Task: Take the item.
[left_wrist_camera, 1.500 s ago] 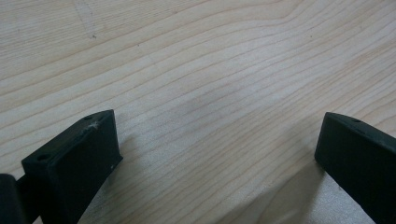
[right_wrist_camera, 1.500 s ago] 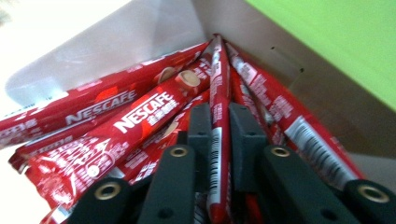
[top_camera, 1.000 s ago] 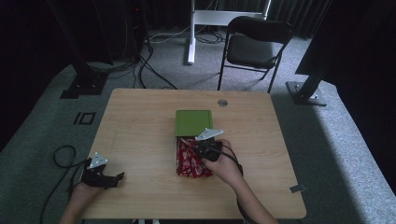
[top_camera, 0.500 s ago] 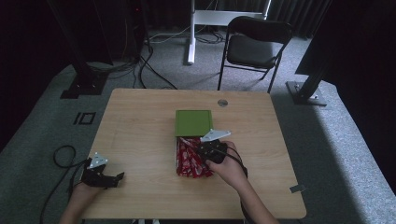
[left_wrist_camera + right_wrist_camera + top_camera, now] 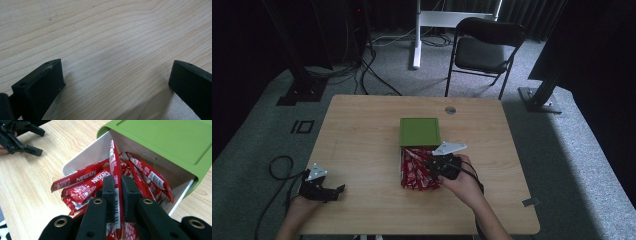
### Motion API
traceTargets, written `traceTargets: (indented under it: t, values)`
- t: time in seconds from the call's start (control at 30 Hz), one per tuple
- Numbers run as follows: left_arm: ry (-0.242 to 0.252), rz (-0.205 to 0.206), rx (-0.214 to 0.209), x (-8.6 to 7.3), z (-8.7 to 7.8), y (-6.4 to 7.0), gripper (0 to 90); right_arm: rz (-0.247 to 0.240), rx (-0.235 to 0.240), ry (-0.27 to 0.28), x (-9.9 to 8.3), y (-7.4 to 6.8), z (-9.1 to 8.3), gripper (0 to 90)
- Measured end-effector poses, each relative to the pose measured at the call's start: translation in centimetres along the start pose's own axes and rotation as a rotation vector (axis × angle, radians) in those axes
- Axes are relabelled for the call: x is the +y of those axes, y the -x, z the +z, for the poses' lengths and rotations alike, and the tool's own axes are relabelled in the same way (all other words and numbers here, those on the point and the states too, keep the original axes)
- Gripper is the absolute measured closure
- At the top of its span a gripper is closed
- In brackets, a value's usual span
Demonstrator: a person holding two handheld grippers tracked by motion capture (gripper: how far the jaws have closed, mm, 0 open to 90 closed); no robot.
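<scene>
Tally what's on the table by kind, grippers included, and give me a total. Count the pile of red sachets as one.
Green box: 1
Pile of red Nescafe sachets: 1
Grippers: 2, the left gripper open, the right gripper shut on one sachet
Total: 4

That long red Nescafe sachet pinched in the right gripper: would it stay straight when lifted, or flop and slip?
The long red Nescafe sachet probably bends a little, being a thin packet gripped near one end by the right gripper. It looks light: narrow and flat. Its glossy wrapper may slip, and neighbours in the white drawer of the green box could drag along.
</scene>
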State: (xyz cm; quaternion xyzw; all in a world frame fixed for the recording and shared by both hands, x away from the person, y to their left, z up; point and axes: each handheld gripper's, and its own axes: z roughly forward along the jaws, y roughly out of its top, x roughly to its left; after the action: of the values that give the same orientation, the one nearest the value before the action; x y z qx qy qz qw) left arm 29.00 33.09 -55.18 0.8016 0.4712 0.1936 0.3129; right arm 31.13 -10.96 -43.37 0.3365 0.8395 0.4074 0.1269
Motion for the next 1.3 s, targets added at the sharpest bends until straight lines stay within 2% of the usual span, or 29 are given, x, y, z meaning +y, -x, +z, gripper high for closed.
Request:
traceTargets:
  t: [0.27, 0.77, 0.9, 1.1, 1.3]
  values:
    - [0.0, 0.0, 0.0, 0.0, 0.0, 0.0, 0.7, 0.006, 0.022, 0.014, -0.1, 0.0, -0.9, 83.0]
    - [0.0, 0.0, 0.0, 0.0, 0.0, 0.0, 0.7, 0.024, 0.061, 0.091, 0.6, 0.3, -2.9, 82.9]
    - [0.0, -0.001, 0.0, 0.0, 0.0, 0.0, 0.6, 0.027, 0.051, 0.116, 0.9, 0.5, -3.2, 82.9]
    - [0.0, -0.001, 0.0, 0.0, 0.0, 0.0, 0.6, 0.036, -0.023, 0.175, 1.5, 1.4, -3.6, 82.9]
    - [0.001, -0.002, 0.0, 0.0, 0.0, 0.0, 0.7, 0.078, -0.071, 0.2, 1.7, 2.8, -3.4, 82.9]
